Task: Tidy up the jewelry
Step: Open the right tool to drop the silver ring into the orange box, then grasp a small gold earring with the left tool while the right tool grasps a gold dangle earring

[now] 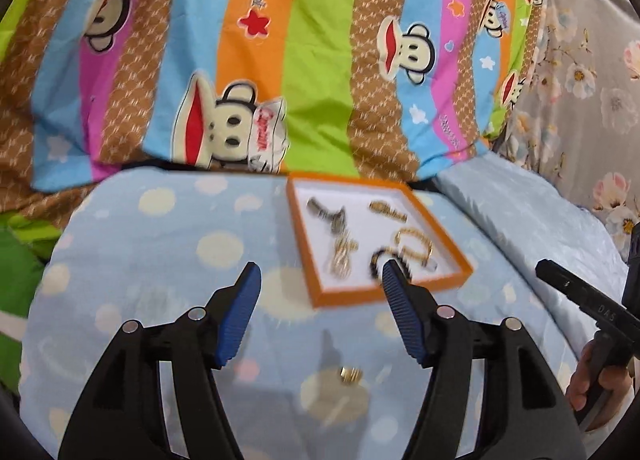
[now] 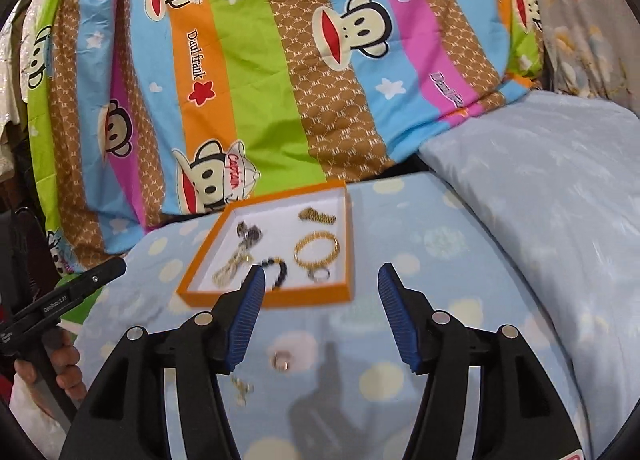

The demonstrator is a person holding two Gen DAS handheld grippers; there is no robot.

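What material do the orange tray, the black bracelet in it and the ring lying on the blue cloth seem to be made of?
Orange tray: probably cardboard, matte, with thin straight walls and a white lining.
Black bracelet: seems to be small dark beads, slightly glossy; stone, glass or plastic cannot be told.
Ring: looks like metal, with a pale shiny glint; the blur hides more.
Blue cloth: woven fabric, matte, dotted print, soft folds.

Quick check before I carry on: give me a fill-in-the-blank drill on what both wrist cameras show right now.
1. The shallow tray with the white floor has an ______ rim.
2. The black bead bracelet lies ______ that tray.
3. The small ring on the blue dotted cloth lies ______ the tray.
4. Nothing sits between the blue pads of the left gripper; its jaws stand ______.

Missing words: orange; inside; outside; open
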